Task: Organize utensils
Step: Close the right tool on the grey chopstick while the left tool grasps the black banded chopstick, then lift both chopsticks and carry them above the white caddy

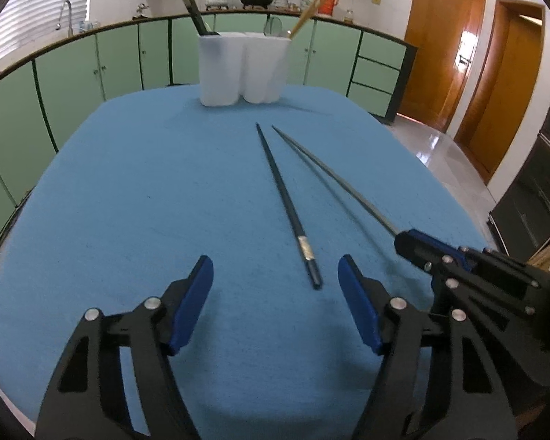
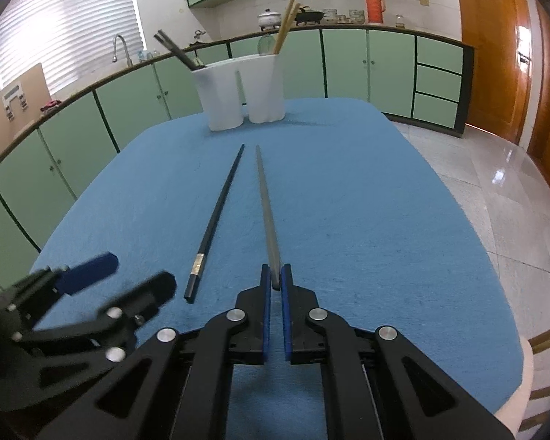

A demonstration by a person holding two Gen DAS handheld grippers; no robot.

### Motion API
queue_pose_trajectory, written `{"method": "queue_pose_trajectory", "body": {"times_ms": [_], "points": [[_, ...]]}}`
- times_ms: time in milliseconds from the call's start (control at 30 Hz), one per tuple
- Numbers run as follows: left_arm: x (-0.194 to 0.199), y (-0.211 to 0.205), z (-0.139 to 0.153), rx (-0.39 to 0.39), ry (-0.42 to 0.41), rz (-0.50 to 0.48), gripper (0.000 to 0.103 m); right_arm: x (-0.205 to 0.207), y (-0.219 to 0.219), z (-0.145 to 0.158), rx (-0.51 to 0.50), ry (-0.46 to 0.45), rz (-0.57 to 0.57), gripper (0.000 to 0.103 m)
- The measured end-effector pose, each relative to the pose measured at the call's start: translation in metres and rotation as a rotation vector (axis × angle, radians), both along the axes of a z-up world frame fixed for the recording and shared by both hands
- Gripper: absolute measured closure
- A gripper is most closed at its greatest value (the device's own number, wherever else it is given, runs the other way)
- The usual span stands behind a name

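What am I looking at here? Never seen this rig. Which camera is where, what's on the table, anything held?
No robot arm: a person carries two handheld grippers, each with a fisheye camera looking along its jaws. One picture is from the left gripper, the other from the right gripper. On the blue table stand a white utensil holder and, lying flat, a black chopstick. The right jaws are shut on a grey chopstick; the left jaws are open and hold nothing.

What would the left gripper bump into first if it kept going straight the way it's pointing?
Probably the blue tablecloth: the left gripper tilts downward, jaws open. The black chopstick lies just right of that line, so it may be missed; depth is unclear.
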State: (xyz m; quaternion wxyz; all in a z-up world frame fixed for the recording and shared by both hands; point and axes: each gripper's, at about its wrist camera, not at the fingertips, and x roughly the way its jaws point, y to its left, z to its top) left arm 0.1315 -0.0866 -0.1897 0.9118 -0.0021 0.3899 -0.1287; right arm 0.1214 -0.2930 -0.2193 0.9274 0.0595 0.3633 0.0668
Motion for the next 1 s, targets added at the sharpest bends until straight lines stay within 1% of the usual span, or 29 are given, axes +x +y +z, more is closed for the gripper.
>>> {"method": "queue_pose_trajectory", "body": {"times_ms": [67, 167, 267, 333, 467, 567, 667, 700, 733, 1000], "points": [[-0.001, -0.005, -0.002, -0.004, 0.010, -0.007, 0.037, -0.001, -0.005, 0.002, 0.002, -0.003, -0.010, 0.098], [-0.001, -0.012, -0.005, 0.006, 0.021, -0.017, 0.041, -0.002, -0.014, 0.004, 0.007, -0.004, -0.029, 0.098], [0.000, -0.016, -0.012, 0.012, 0.042, -0.013, 0.049, -0.002, -0.024, 0.004, 0.014, -0.005, -0.049, 0.098], [0.002, -0.017, -0.017, 0.013, 0.058, -0.007, 0.059, -0.003, -0.028, 0.003, 0.017, -0.004, -0.056, 0.098], [0.005, -0.020, -0.018, 0.026, 0.045, 0.009, 0.061, -0.003, -0.032, 0.003, 0.022, -0.005, -0.058, 0.098], [0.005, -0.024, -0.020, 0.042, 0.035, 0.015, 0.068, -0.003, -0.032, 0.003, 0.023, -0.007, -0.054, 0.098], [0.007, -0.024, -0.019, 0.043, 0.032, 0.016, 0.082, -0.004, -0.033, 0.003, 0.026, -0.007, -0.055, 0.098], [0.008, -0.025, -0.020, 0.039, 0.035, 0.013, 0.092, -0.005, -0.033, 0.003, 0.026, -0.007, -0.055, 0.098], [0.008, -0.025, -0.019, 0.038, 0.036, 0.011, 0.096, -0.005, -0.033, 0.003, 0.027, -0.007, -0.054, 0.098], [0.008, -0.019, -0.017, 0.026, 0.027, 0.023, 0.097, -0.005, -0.033, 0.003, 0.020, -0.010, -0.052, 0.098]]}}
